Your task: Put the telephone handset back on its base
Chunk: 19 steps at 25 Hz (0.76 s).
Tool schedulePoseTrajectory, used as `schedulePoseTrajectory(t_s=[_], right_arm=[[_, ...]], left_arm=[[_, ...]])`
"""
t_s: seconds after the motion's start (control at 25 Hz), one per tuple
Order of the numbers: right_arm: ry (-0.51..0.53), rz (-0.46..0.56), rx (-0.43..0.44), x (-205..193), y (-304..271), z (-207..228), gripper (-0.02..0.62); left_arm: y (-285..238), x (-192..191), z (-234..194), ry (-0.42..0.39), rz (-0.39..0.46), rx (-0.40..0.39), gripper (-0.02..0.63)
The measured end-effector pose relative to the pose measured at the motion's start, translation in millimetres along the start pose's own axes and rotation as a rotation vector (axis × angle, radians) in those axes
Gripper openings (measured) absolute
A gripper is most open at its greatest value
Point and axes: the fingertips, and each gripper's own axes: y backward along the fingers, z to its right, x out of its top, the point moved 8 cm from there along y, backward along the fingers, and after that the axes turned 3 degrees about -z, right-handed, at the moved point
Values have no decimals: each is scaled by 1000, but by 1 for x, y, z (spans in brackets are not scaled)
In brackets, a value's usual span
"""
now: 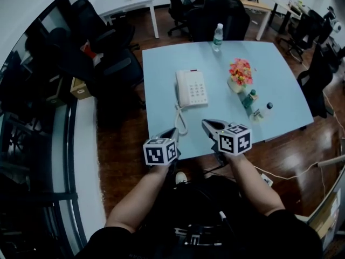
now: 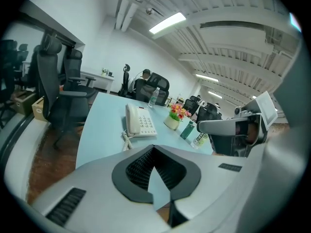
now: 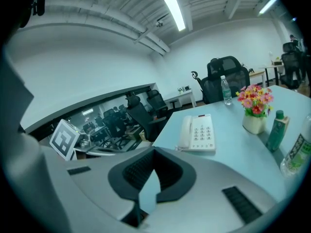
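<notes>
The white telephone [image 1: 192, 88] lies mid-table, its handset [image 1: 180, 88] resting in the cradle on its left side. A coiled cord [image 1: 180, 121] trails toward the table's near edge. My left gripper [image 1: 172, 132] hovers at that near edge, just left of the cord, shut and empty. My right gripper [image 1: 207, 125] is beside it on the right, also shut with nothing held. In the left gripper view the telephone [image 2: 140, 120] is ahead beyond the closed left gripper [image 2: 153, 149]. In the right gripper view the telephone [image 3: 197, 132] lies ahead of the closed right gripper [image 3: 154, 152].
On the pale blue table [image 1: 275, 69] stand a flower pot [image 1: 240, 74], a green bottle [image 1: 249, 99], a small clear bottle [image 1: 263, 111] and a water bottle [image 1: 217, 36] at the far edge. Black office chairs [image 1: 116, 63] stand left of and behind the table.
</notes>
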Motion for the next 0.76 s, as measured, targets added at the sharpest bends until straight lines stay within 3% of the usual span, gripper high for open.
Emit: schedulePoseTrajectory(t_s=[0.36, 0.76], right_arm=[[33, -3, 64, -22, 58, -4, 14], [18, -18, 71, -90, 157, 11, 14]], left_arm=[[32, -28, 50, 67, 65, 61, 0], [51, -98, 138, 87, 54, 82, 0]])
